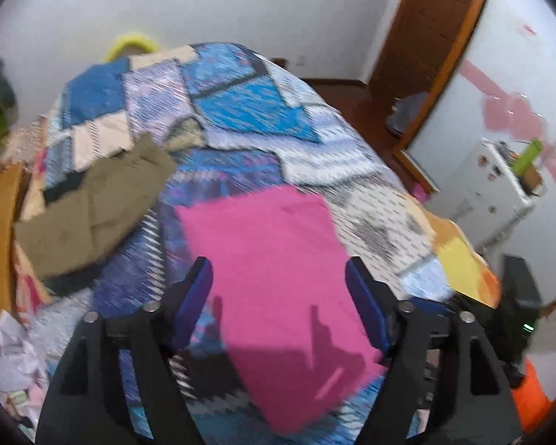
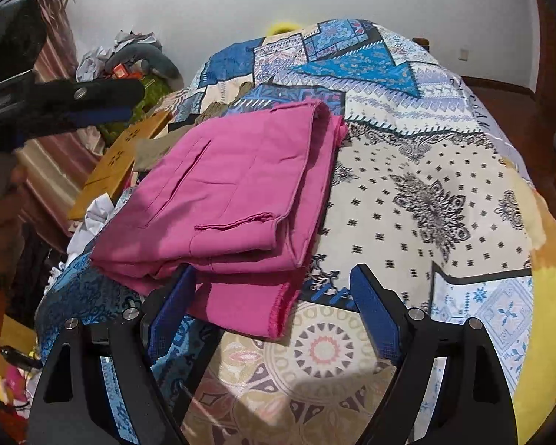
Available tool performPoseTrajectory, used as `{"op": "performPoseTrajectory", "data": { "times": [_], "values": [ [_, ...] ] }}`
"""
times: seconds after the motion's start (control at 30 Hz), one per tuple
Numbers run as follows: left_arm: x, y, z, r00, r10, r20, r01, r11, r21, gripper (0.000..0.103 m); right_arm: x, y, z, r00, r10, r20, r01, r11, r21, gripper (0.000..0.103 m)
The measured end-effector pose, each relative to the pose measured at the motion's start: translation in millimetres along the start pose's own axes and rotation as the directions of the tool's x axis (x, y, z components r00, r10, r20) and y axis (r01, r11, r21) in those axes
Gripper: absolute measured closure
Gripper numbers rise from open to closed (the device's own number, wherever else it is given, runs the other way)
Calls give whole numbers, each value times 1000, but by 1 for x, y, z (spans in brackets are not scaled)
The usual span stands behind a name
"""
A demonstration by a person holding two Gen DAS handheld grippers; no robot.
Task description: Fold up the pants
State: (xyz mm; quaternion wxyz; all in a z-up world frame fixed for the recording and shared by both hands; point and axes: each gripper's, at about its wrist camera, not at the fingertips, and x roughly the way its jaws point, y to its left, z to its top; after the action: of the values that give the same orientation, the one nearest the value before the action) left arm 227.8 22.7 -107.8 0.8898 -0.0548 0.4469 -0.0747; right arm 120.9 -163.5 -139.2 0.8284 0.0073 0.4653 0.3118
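Pink pants lie folded into a compact rectangle on the patterned bedspread; they also show in the right wrist view, with a pocket seam on top and a lower layer sticking out at the near edge. My left gripper is open above the pants, holding nothing. My right gripper is open and empty just above the near edge of the pants. The left gripper's fingers show at the left of the right wrist view.
An olive-brown garment lies crumpled on the bed left of the pants. A wooden board and clutter sit off the bed's left side. A white fridge and a wooden door frame stand to the right.
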Motion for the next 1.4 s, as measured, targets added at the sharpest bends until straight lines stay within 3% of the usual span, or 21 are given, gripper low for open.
{"op": "performPoseTrajectory", "data": {
  "times": [0.13,0.27,0.4,0.5,0.57,0.67,0.83,0.93,1.1,1.3,1.4],
  "values": [
    [19,22,25,993,121,8,-121,992,44,20,-8,-4,0,999,-22,23,22,1000,10,20],
    [58,42,40,982,183,-49,-181,983,40,17,-15,-11,0,999,-39,37,38,999,31,20],
    [106,53,40,970,197,-144,-192,980,49,17,-19,-15,0,997,-72,38,70,997,36,20],
    [136,55,31,948,230,-220,-216,973,84,16,-22,-18,0,995,-87,39,86,996,36,20],
    [147,59,24,942,237,-236,-221,971,94,10,-25,-18,0,994,-97,42,96,995,35,20],
    [142,64,15,945,250,-212,-233,967,104,9,-29,-19,1,992,-120,48,118,993,26,20],
    [115,70,-8,920,347,-183,-322,934,155,9,-34,-17,3,991,-122,62,121,992,19,20],
    [95,75,-24,911,370,-183,-340,924,172,9,-35,-12,5,991,-115,72,114,993,9,20],
    [63,79,-53,918,345,-197,-318,935,155,9,-39,1,7,991,-96,92,98,995,-20,20],
    [33,70,-83,958,206,-200,-184,976,120,9,-39,18,7,994,-54,94,60,996,-70,20],
    [22,60,-87,964,211,-163,-191,973,127,11,-37,27,7,995,-36,89,45,994,-104,21]
  ]
}}
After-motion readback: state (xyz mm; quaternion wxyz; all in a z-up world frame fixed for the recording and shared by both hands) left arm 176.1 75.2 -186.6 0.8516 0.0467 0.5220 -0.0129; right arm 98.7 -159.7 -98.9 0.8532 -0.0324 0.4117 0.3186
